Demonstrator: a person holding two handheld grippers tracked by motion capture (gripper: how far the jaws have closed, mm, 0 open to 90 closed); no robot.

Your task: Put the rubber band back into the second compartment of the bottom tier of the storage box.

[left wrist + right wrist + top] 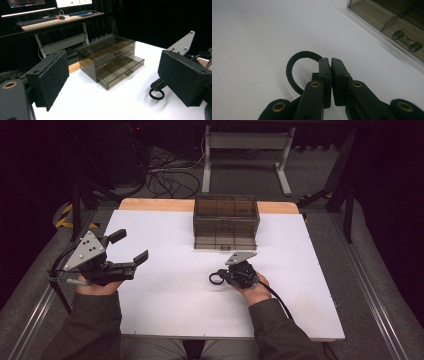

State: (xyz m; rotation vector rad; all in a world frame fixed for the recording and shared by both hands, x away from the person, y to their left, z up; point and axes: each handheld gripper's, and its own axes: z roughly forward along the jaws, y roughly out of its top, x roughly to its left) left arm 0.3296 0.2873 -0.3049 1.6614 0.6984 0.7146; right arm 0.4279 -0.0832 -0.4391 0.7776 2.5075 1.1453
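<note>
A smoky see-through drawer box (226,222) stands at the back middle of the white table (165,315). In the left gripper view its bottom drawer (125,72) is pulled out a little. My right gripper (223,276) sits in front of the box, low over the table, shut on a black ring (211,279). The loop (290,67) sticks out to the left of the closed jaws (330,60). My left gripper (131,246) hovers at the table's left side, wide open and empty, pointing toward the box (110,57) and the ring (157,99).
Behind the table stand a white desk frame (245,142) and loose cables (165,175) on the floor. A desk with monitors and a keyboard (35,21) shows in the left gripper view. Black stands (345,195) flank the table.
</note>
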